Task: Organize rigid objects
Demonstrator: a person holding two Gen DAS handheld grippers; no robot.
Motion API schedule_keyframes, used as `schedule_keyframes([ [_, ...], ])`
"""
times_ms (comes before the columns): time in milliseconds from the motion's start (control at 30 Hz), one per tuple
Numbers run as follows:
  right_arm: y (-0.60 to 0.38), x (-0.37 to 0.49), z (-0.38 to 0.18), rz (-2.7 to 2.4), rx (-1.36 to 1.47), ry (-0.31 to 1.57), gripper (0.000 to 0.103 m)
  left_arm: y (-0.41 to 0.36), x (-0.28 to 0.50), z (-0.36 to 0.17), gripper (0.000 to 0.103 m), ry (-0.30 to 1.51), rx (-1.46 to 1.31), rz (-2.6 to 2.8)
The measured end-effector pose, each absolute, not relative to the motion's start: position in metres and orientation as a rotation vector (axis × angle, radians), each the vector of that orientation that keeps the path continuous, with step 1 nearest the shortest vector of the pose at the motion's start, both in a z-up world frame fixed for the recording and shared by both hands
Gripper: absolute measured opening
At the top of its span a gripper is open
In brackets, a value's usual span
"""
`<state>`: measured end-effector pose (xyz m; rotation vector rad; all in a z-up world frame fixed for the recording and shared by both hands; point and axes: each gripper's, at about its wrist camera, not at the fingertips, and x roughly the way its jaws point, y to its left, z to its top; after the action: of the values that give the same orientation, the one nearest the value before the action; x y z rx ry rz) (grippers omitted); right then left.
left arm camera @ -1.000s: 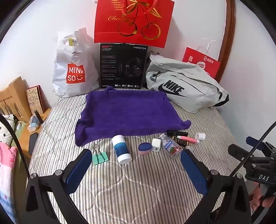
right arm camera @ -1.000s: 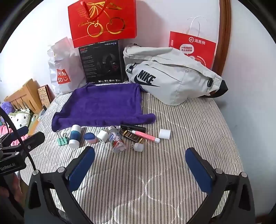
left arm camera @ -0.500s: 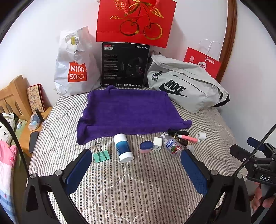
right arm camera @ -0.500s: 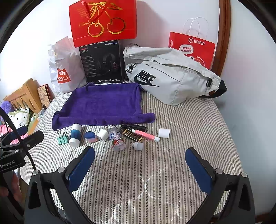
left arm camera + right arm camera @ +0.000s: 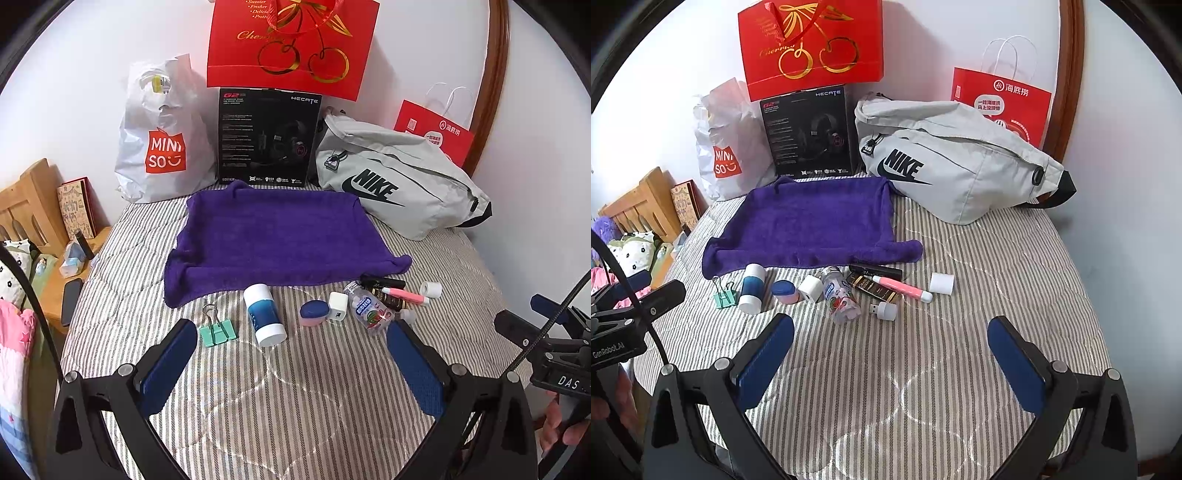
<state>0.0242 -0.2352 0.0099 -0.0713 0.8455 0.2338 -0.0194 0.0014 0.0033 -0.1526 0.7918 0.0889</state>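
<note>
In the left wrist view, my left gripper (image 5: 291, 354) hovered low over the striped bed (image 5: 295, 398), its fingers (image 5: 168, 365) wide apart and holding nothing. The small things lay in one row just ahead of me, along the near edge of the purple towel (image 5: 273, 236). The white-and-blue tube (image 5: 264, 314) was straight in front, between my fingers, with its long axis pointing nearly toward me. The green binder clip (image 5: 217, 328) lay just beside my left finger. I judged this hand the nearer one for these two.

In the right wrist view, my right gripper (image 5: 890, 358) was also empty, its fingers (image 5: 1015, 365) spread apart. The row lay ahead and to the left of it. I counted one binder clip, one tube, one pink case (image 5: 785, 291), one white charger (image 5: 810, 288), one clear bottle (image 5: 842, 299), one dark box (image 5: 873, 288), one black tube (image 5: 875, 271), one pink pen (image 5: 903, 288), one small USB lamp (image 5: 884, 309) and one white cap (image 5: 942, 283). The cap and the pen were nearer to this hand; the pen lay slanted across my view.
</note>
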Motion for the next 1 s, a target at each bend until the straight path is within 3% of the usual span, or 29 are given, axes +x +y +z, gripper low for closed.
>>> schedule_keyframes([
  [1000, -0.2364, 0.0215, 0.0120, 0.229, -0.071, 0.846, 0.103, 0.0042, -0.0192, 0.0013, 0.103, 0.793, -0.161, 0.087],
])
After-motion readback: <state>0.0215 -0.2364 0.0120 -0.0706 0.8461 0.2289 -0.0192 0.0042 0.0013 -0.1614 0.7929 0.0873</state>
